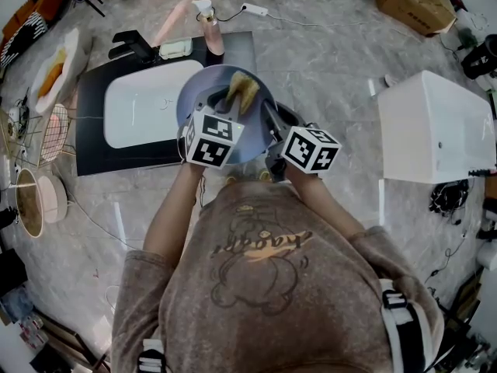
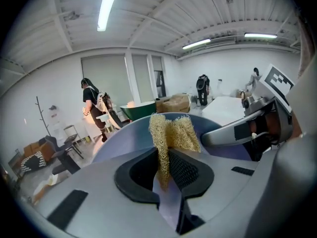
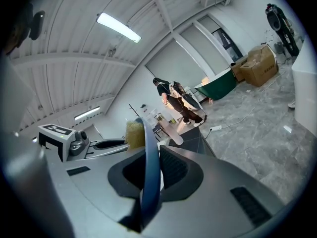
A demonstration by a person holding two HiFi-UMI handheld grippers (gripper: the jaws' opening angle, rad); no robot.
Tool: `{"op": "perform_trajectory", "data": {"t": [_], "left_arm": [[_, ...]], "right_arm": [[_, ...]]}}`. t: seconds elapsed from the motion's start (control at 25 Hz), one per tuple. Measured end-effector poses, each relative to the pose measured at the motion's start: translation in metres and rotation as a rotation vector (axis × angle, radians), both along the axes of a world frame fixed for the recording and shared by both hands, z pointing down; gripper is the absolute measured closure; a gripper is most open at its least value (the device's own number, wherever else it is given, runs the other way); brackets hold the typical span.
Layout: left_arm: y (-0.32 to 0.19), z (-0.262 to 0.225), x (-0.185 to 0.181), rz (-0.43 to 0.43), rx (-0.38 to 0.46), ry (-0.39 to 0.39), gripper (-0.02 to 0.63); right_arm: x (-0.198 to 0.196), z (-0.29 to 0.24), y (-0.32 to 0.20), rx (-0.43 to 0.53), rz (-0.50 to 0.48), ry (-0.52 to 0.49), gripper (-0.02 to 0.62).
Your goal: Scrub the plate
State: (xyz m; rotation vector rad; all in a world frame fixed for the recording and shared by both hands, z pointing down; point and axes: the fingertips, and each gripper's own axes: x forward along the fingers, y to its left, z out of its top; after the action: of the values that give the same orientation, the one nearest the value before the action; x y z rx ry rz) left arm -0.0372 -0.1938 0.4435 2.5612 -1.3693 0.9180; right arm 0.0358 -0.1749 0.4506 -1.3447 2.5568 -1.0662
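Left gripper (image 2: 166, 168) clamps loofah (image 2: 174, 132); right gripper (image 3: 151, 175) clamps plate (image 3: 149, 145) rim.

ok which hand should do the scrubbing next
Left, probably. The left claw is shut on the scrubber, right by the plate; the right claw is shut on that plate's rim, holding it up.

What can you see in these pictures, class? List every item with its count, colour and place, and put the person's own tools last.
sink: 1, white, in black counter
faucet: 1, black, behind sink
bottle: 1, pink, counter's far edge
plate: 1, blue, held at sink's right end
scrubber: 1, straw-yellow, at plate's face
big box: 1, white, on floor, right
cardboard box: 1, brown, floor, far right
left tool: 1, grey, shut on scrubber
right tool: 1, grey, shut on plate's rim
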Motion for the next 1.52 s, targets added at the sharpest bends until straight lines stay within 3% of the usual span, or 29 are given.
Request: {"op": "perform_trajectory", "data": {"t": [0.6, 0.88, 1.52], "left_arm": [[-0.017, 0.000, -0.069, -0.117, 0.035, -0.102, 0.541], [-0.007, 0.014, -0.088, -0.130, -0.002, -0.119, 0.541], [0.039, 0.056, -0.068, -0.073, -0.101, -0.099, 0.543]], "right_arm": [[0.005, 0.000, -0.001, 0.001, 0.007, 0.005, 0.561], [0.013, -0.003, -0.007, 0.009, 0.029, 0.014, 0.561], [0.037, -0.005, -0.016, -0.009, 0.128, -0.013, 0.558]]}}
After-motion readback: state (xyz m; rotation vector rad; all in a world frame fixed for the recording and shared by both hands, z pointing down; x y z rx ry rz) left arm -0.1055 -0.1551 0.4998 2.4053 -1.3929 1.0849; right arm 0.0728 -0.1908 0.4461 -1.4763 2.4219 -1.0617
